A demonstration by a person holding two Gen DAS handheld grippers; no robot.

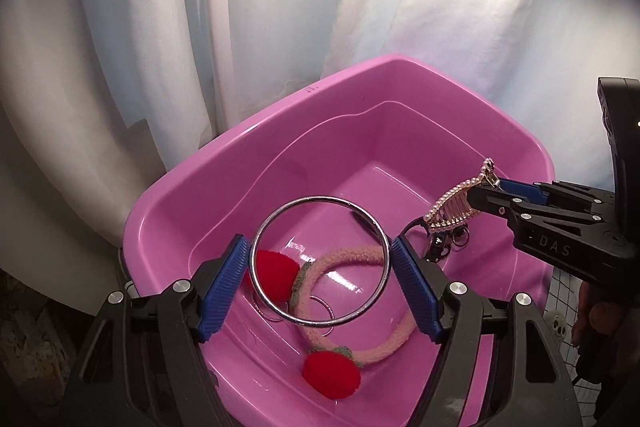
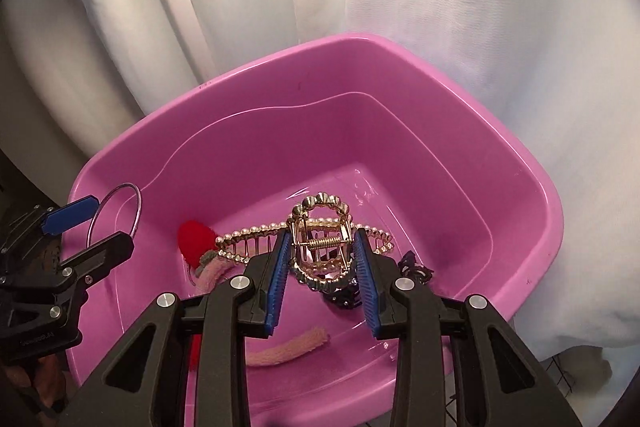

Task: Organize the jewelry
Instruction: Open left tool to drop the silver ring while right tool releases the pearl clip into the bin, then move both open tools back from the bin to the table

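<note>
- A white curtain is seen hanging in folds behind everything.
- A pink plastic tub is set in front of the curtain; both grippers are held above its open top.
- The left gripper is held over the near left part of the tub. Its jaws are spread wide, and a silver metal ring is pinched across its width between the two blue pads.
- The right gripper is held over the middle of the tub. Its jaws are drawn close together and are clamped on the sprung handle of a gold hair claw edged with pearls.
- A fuzzy pink hair tie carrying two red pompoms is seen lying on the tub floor, below the ring.
- A dark beaded piece is seen on the tub floor just beside the right jaw; what it is cannot be told.
</note>
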